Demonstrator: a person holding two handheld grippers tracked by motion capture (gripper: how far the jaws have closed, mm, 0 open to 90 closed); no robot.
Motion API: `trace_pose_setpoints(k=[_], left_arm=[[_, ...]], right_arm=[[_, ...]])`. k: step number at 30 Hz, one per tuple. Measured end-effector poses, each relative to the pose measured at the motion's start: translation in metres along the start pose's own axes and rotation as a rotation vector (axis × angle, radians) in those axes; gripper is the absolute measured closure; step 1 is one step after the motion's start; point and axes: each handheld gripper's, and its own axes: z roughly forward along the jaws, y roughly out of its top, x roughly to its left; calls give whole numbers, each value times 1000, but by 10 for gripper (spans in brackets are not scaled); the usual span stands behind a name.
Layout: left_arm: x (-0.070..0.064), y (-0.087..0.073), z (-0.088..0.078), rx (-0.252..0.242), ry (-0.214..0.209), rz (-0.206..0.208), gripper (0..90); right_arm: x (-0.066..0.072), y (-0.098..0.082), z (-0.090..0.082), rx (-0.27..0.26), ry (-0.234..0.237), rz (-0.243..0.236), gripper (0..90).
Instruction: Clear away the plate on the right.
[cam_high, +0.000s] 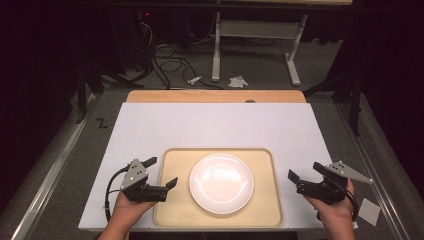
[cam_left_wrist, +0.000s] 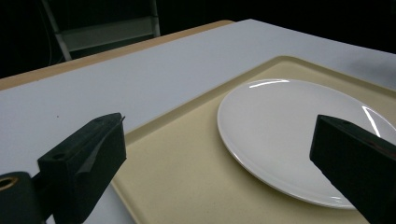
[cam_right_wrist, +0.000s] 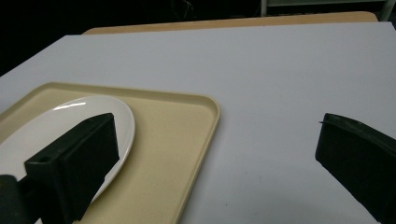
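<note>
Left gripper (cam_high: 166, 173) hovers at the left edge of the tray (cam_high: 170, 210), its jaws spread wide with nothing between them; in the left gripper view one jaw hangs over the white board (cam_left_wrist: 140, 79) and the other over the plate (cam_left_wrist: 289, 135). The tray lies at the near edge of the board, its long axis running left to right. The plate sits flat in its middle, round, so it points no special way. I judge the plate to be hard, glossy, slippery and breakable, and best pinched at its thin raised rim. The tray looks light and stiff, so its two short edges offer the better hold. Right gripper (cam_high: 305, 172) waits just off the tray's right edge, its jaws also released and empty.
</note>
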Motion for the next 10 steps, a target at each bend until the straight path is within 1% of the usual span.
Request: trace_pose_setpoints(k=[3, 10], left_arm=[[0, -1, -1, 2, 4, 1, 43], [1, -2, -5, 0, 12, -3, 43]], right_arm=[[-1, 0, 2, 4, 3, 3, 1], [-1, 2, 4, -30, 11, -1, 2]])
